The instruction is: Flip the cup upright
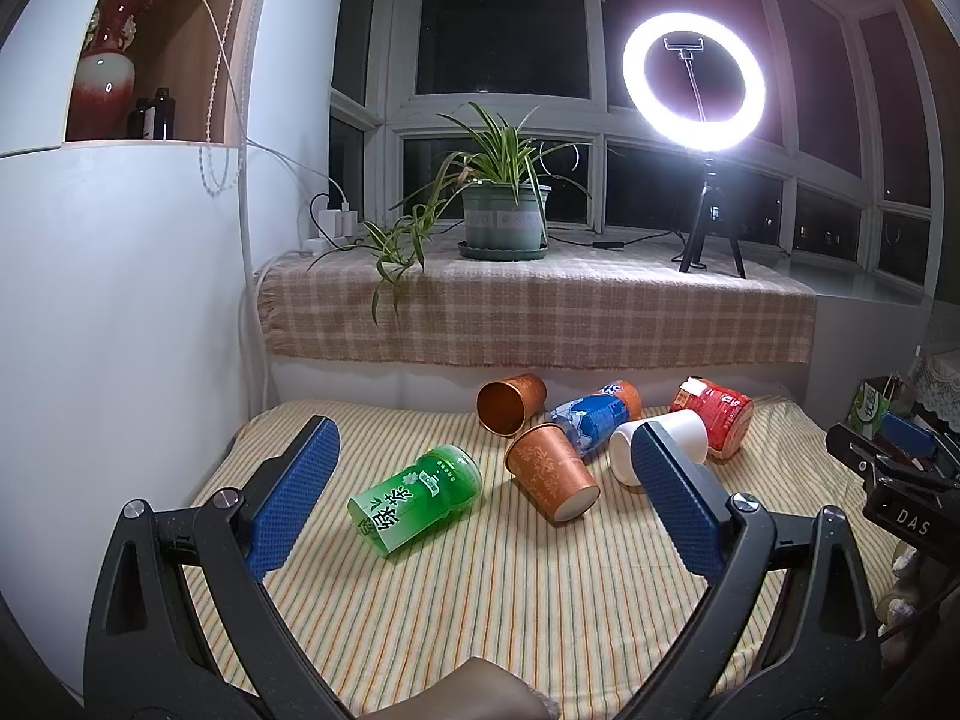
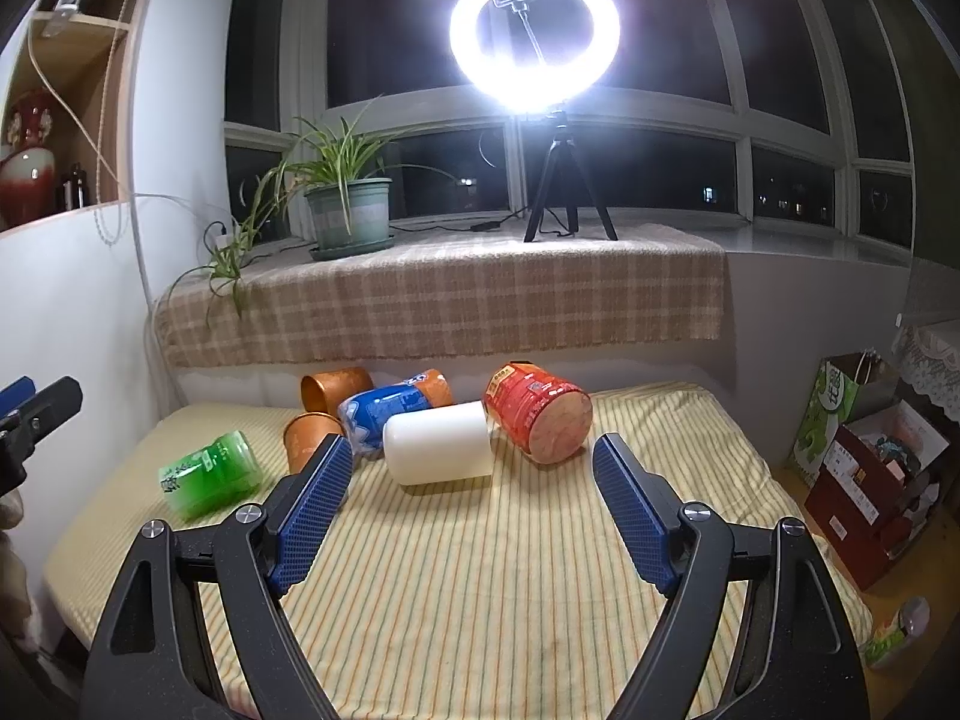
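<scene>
Several cups lie on their sides on the striped cloth (image 1: 480,600): a green cup (image 1: 417,493) (image 2: 210,473), two orange-brown cups (image 1: 552,471) (image 1: 511,403), a blue cup (image 1: 594,414) (image 2: 390,408), a white cup (image 1: 660,441) (image 2: 438,447) and a red cup (image 1: 714,414) (image 2: 540,414). My left gripper (image 1: 483,462) is open and empty, held above the cloth just short of the green cup. My right gripper (image 2: 474,471) is open and empty, just short of the white cup. The right gripper also shows at the right edge of the left wrist view (image 1: 894,468).
A checked cloth covers the window sill (image 2: 444,300), with a potted plant (image 1: 504,222) and a ring light on a tripod (image 1: 696,84). A white wall (image 1: 120,360) stands at the left. Boxes and a bag (image 2: 864,456) sit on the floor at the right.
</scene>
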